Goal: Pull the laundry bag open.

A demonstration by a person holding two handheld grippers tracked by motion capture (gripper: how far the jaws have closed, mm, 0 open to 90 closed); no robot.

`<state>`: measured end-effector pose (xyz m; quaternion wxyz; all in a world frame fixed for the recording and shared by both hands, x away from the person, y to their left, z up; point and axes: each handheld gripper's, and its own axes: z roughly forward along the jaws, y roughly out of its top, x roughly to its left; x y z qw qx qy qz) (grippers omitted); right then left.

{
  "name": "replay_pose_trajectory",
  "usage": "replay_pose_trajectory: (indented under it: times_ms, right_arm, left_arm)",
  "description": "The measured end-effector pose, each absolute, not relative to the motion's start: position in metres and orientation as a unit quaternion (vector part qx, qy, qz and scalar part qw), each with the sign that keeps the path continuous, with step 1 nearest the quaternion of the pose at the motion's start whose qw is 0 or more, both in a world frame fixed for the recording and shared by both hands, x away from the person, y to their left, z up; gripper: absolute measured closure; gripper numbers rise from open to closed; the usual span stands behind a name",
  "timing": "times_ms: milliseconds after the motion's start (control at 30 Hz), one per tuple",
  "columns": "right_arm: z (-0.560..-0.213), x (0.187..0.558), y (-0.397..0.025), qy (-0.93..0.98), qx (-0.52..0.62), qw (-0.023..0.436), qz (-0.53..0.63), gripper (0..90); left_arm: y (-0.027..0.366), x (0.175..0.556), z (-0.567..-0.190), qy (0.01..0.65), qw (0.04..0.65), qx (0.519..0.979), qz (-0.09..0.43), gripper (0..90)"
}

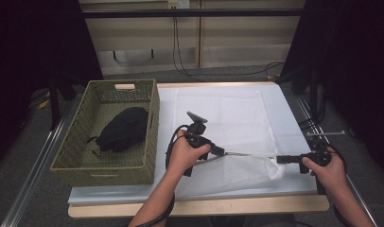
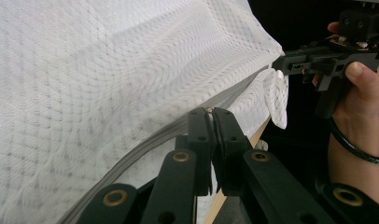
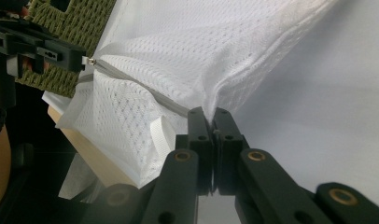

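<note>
Surface [image 1: 284,118]: white-covered, wooden front edge, dark curtains either side, cables on floor behind. Woven basket [image 1: 152,113] at left edge, holding black bag [image 1: 124,128]. Mesh laundry bag [image 1: 237,172] near front edge; left tool [image 1: 222,152] clamped on its zip pull, right tool [image 1: 279,159] clamped on its corner.

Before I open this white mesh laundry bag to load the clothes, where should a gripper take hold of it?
Grip the small metal zip pull with the left gripper, coming in along the grey zip from the basket side. The right gripper pinches the bag's corner at the zip's far end, so the zip is held taut and straight, and the pull should slide.
</note>
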<state>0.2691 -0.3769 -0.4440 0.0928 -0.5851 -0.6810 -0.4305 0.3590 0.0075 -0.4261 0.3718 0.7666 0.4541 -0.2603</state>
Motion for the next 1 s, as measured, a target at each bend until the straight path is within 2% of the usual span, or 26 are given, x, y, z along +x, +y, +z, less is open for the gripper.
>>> replay_pose_trajectory:
  times_ms: [33, 433, 1000]
  right_arm:
    - [-0.445, 0.269, -0.378, -0.678, -0.585, 0.099, -0.434, 88.8]
    - [-0.444, 0.269, -0.377, -0.682, -0.585, 0.091, -0.429, 88.7]
    - [-0.444, 0.269, -0.380, -0.676, -0.586, 0.098, -0.436, 88.7]
  left_arm:
    - [0.009, 0.359, -0.426, 0.454, 0.376, 0.760, -0.272, 86.8]
    - [0.012, 0.360, -0.424, 0.459, 0.371, 0.766, -0.256, 86.7]
    - [0.020, 0.361, -0.421, 0.462, 0.376, 0.759, -0.263, 86.8]
